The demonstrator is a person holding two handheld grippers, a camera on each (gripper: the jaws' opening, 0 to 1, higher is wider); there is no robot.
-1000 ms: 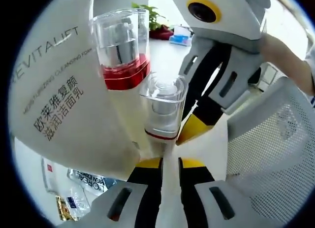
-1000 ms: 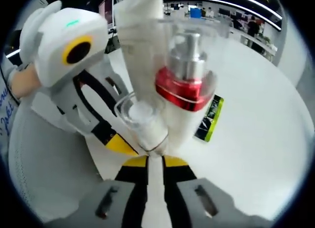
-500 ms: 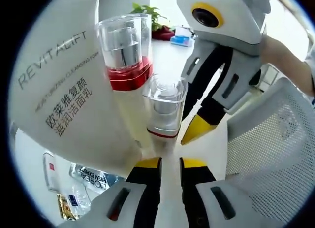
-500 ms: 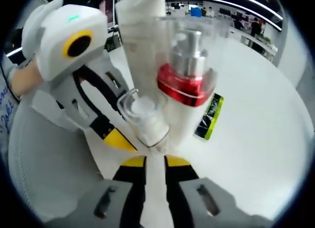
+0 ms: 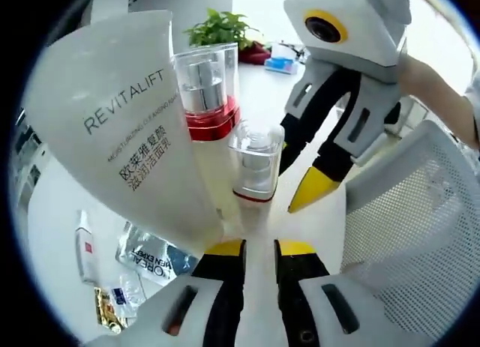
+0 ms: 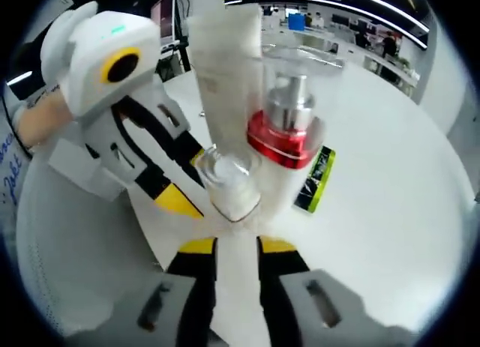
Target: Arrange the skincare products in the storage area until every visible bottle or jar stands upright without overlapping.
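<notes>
Right tool [image 6: 229, 246] jaws wider, bottles [image 6: 259, 167] farther.

White mesh basket [image 5: 409, 212] at right edge of left gripper view, on white table [image 5: 52, 212]. Potted plant [image 5: 217, 28] far back. Green-black sachet [image 6: 315, 178] flat on table.
</notes>
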